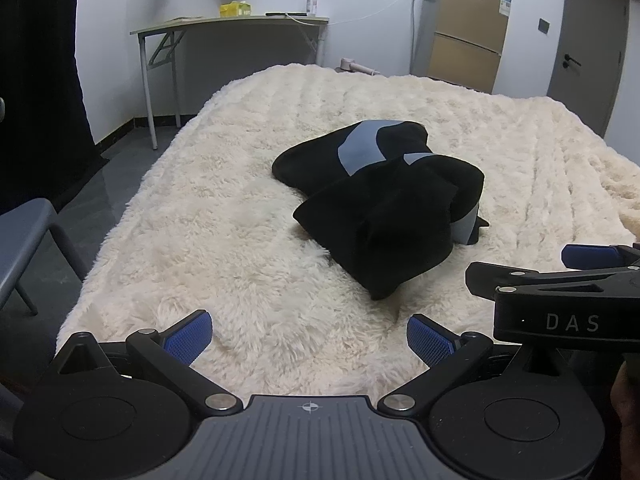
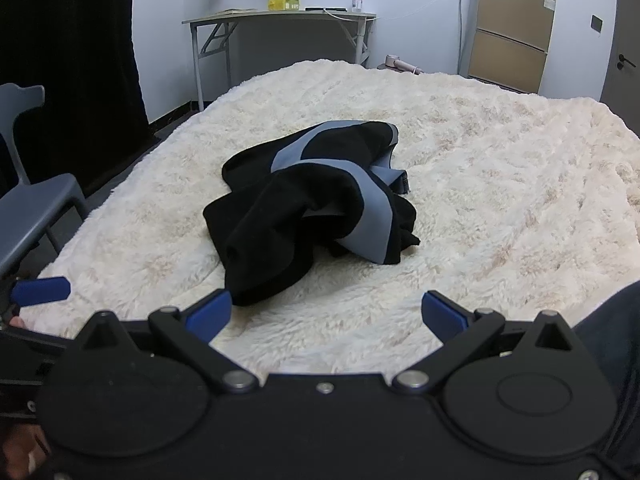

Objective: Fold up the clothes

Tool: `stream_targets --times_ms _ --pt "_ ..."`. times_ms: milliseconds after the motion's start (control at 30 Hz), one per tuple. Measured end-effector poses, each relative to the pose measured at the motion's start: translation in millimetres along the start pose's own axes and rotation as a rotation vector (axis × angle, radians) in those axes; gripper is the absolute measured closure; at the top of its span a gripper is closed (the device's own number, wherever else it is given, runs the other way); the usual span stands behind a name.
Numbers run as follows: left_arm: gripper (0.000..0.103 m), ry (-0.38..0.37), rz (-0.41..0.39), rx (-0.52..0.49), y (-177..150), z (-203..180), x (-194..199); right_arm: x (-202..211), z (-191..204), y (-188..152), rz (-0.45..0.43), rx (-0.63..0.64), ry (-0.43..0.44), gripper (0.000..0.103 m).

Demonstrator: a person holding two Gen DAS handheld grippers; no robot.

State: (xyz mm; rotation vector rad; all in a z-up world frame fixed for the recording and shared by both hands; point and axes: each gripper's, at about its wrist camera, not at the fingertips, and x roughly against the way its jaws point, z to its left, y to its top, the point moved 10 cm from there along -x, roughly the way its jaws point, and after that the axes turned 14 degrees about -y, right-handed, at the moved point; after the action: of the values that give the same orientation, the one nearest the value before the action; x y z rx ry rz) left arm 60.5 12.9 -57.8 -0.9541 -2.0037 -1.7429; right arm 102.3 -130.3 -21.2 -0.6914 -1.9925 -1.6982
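A black garment with grey-blue panels (image 1: pixel 380 208) lies crumpled in a heap in the middle of a cream fluffy blanket (image 1: pixel 240 240) on the bed; it also shows in the right wrist view (image 2: pixel 312 208). My left gripper (image 1: pixel 310 338) is open and empty, above the blanket's near edge, short of the garment. My right gripper (image 2: pixel 326 312) is open and empty, its left pad (image 2: pixel 210 314) close to the garment's near corner. The right gripper's body shows at the right of the left wrist view (image 1: pixel 560 300).
A grey chair (image 2: pixel 36 200) stands left of the bed. A folding table (image 1: pixel 228 24) with a yellow box and bottle is against the far wall. A tan fridge (image 1: pixel 464 28) and a door (image 1: pixel 592 48) are at the far right. Black curtain at left.
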Motion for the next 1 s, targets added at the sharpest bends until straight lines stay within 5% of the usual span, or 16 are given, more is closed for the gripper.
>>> stream_targets --times_ms 667,1000 --pt "0.0 0.029 0.02 -0.039 9.0 -2.9 -4.1 3.5 -6.4 0.3 0.011 -0.037 0.02 0.0" --pt "0.0 0.01 -0.069 -0.109 12.6 -27.3 -0.5 1.5 -11.4 0.5 0.026 -0.073 0.037 0.0"
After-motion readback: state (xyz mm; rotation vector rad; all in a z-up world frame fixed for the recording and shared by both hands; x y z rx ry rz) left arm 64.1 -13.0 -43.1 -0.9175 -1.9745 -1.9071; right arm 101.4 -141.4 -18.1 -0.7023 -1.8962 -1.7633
